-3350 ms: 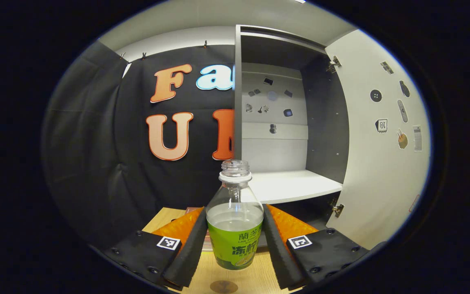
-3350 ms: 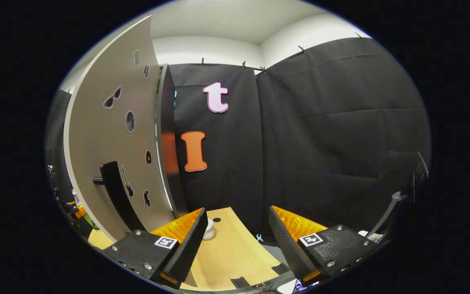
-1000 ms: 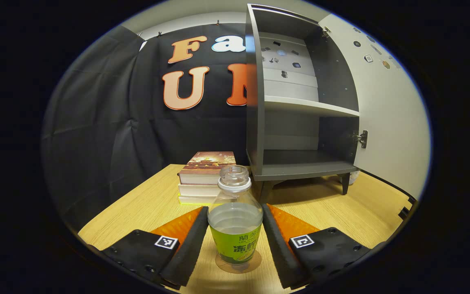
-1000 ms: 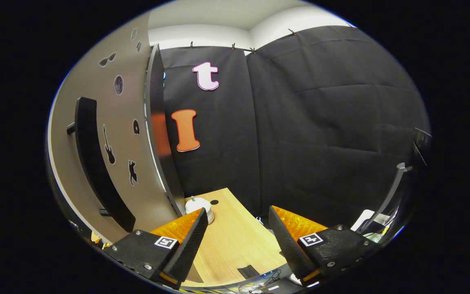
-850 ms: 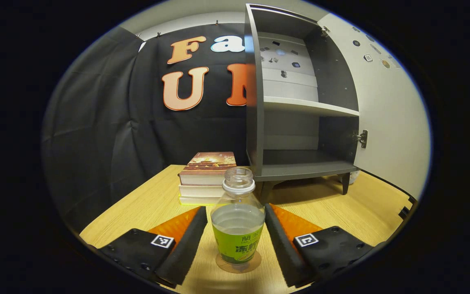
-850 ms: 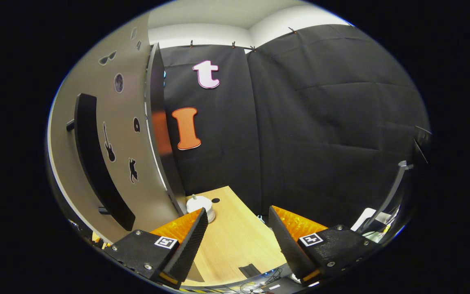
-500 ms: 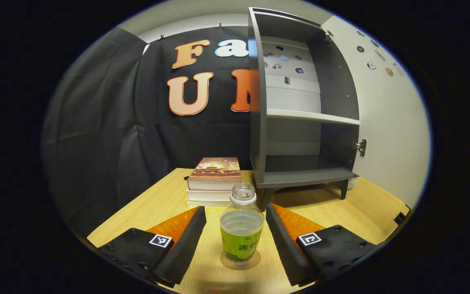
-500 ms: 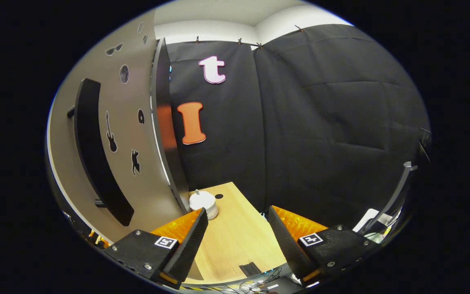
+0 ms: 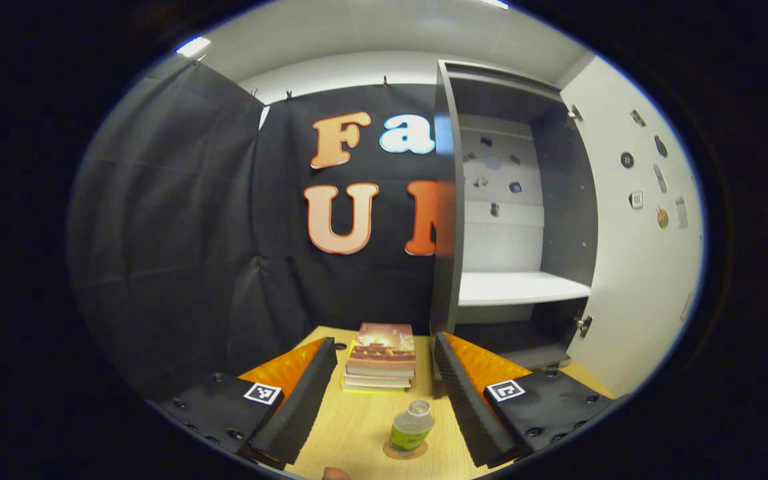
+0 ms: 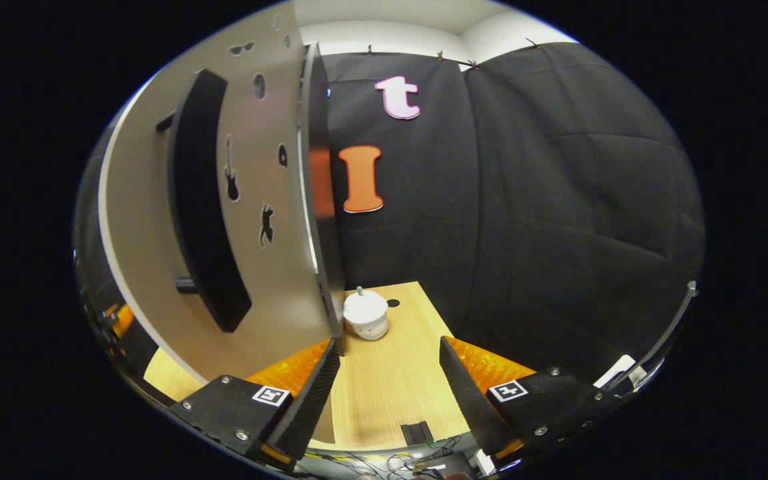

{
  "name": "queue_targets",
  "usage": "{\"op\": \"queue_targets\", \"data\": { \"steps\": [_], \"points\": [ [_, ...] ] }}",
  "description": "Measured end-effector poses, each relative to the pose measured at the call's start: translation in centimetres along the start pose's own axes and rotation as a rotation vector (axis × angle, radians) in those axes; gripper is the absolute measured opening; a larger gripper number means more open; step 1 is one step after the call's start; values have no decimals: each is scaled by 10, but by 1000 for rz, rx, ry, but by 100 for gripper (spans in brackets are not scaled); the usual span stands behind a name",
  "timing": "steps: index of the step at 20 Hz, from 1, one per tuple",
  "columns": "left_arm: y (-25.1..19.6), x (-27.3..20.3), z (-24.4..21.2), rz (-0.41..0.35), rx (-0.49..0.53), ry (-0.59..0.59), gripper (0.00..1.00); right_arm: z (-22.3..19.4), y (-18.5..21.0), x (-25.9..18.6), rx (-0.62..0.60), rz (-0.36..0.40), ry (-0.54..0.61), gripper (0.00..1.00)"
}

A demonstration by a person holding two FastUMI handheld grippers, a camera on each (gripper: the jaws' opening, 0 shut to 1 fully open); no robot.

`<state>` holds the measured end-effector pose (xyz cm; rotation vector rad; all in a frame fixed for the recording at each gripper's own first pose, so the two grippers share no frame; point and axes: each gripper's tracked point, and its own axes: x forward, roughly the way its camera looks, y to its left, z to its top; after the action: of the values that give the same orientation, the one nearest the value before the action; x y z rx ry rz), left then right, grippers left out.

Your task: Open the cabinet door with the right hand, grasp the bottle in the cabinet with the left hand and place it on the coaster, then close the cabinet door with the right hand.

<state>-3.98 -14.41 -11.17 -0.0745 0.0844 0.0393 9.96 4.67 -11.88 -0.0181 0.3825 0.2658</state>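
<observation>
Left gripper [image 9: 384, 393] is hovering above the table [image 9: 357, 433] with its jaws spread wide, gripping nothing; the bottle [image 9: 411, 427] is showing low between the two fingers, clear of both. That bottle is standing upright and uncapped on the round coaster [image 9: 404, 453], whose edge is showing around its base, near the table's near edge. Bare tabletop is lying on every side of it. A stack of books [image 9: 381, 357] is sitting farther back, apart from the bottle, with its right edge close to the cabinet [image 9: 447, 220].

In the left gripper view, that cabinet is standing open on the far right of the table, its left side panel facing the camera edge-on. Its white shelf [image 9: 521, 288] is bare, as is the darker compartment under it. The cabinet door [image 9: 631, 267] is swung out to the right on its hinges, leaving the opening unobstructed.

Right gripper [image 10: 387, 387] is also standing wide, with nothing between its fingers, and is pointing over the table's right end. In the right gripper view, the door's outer face is rising at the left with its long dark handle [image 10: 204, 213] well apart from the fingers. The door's hinged edge is running down to the table just beside the left finger. A small white lidded pot [image 10: 366, 315] is sitting beyond that edge, with open tabletop ahead.
</observation>
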Motion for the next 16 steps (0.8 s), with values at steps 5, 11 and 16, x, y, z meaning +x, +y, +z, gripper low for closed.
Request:
{"op": "queue_targets", "data": {
  "steps": [5,11,16],
  "points": [
    [14,-20,87,79,204,-118,93,3,14,-1,23,72,-19,93],
    [-16,-31,108,5,129,-96,99,3,31,-3,38,113,-32,92],
    [-6,-26,125,-64,-141,-44,98,5,30,-3,27,43,-44,99]
  ]
}}
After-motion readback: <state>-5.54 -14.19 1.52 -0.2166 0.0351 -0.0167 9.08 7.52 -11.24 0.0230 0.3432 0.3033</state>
